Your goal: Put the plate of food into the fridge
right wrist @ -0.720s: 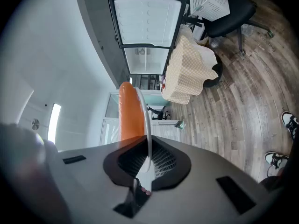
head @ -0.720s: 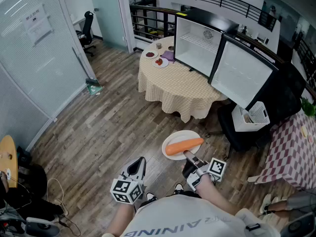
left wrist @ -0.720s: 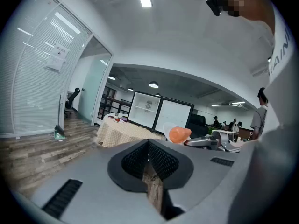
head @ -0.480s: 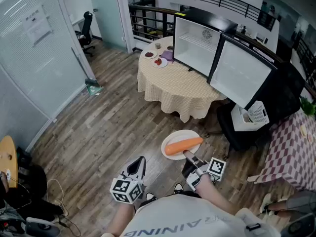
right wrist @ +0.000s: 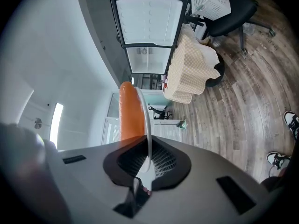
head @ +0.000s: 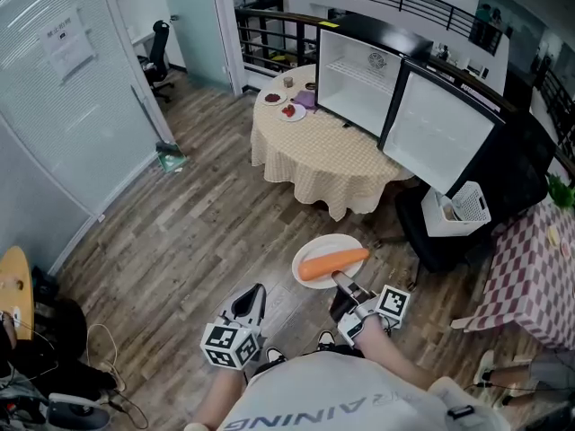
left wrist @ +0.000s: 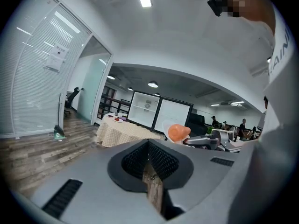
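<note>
A white plate (head: 328, 260) carrying an orange carrot (head: 334, 264) hangs over the wood floor in the head view. My right gripper (head: 342, 282) is shut on the plate's near rim. In the right gripper view the plate (right wrist: 147, 120) is edge-on between the jaws, with the carrot (right wrist: 129, 111) on its left. The fridge (head: 359, 83) stands on a round cloth-covered table (head: 314, 160) across the room, its door (head: 437, 133) swung open and its white inside bare. My left gripper (head: 251, 303) is low at the left, shut and holding nothing.
Small plates of food (head: 289, 110) sit on the table left of the fridge. A black chair (head: 449, 241) holding a white basket (head: 458, 209) stands right of the table. A chequered table (head: 539, 277) is at far right, a glass partition (head: 63, 88) at left.
</note>
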Demonstrator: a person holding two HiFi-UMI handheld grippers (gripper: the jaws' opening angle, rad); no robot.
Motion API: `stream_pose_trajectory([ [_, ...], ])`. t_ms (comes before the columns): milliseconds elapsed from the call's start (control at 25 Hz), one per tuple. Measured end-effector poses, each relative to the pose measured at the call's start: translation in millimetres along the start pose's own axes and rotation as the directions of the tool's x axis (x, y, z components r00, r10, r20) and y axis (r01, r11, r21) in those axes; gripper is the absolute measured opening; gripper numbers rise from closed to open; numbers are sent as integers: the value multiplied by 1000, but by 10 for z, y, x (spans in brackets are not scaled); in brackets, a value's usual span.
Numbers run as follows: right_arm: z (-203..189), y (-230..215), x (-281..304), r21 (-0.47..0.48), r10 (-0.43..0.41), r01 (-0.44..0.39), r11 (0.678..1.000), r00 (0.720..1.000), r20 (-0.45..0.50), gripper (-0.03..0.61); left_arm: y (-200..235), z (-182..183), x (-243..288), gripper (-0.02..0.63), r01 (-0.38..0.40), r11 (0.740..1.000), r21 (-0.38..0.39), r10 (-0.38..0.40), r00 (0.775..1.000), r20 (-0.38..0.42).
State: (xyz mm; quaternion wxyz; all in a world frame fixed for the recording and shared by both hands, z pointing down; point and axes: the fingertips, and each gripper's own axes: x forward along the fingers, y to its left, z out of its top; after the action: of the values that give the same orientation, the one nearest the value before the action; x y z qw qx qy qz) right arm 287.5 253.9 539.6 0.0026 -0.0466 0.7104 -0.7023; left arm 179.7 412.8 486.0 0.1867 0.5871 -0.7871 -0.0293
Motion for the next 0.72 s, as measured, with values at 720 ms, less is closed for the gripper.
stream_pose_trajectory([
  [720, 663, -232, -318, 29, -27, 28, 999, 999, -33, 34, -448, -71, 569, 8, -58, 998, 23, 59, 998, -21],
])
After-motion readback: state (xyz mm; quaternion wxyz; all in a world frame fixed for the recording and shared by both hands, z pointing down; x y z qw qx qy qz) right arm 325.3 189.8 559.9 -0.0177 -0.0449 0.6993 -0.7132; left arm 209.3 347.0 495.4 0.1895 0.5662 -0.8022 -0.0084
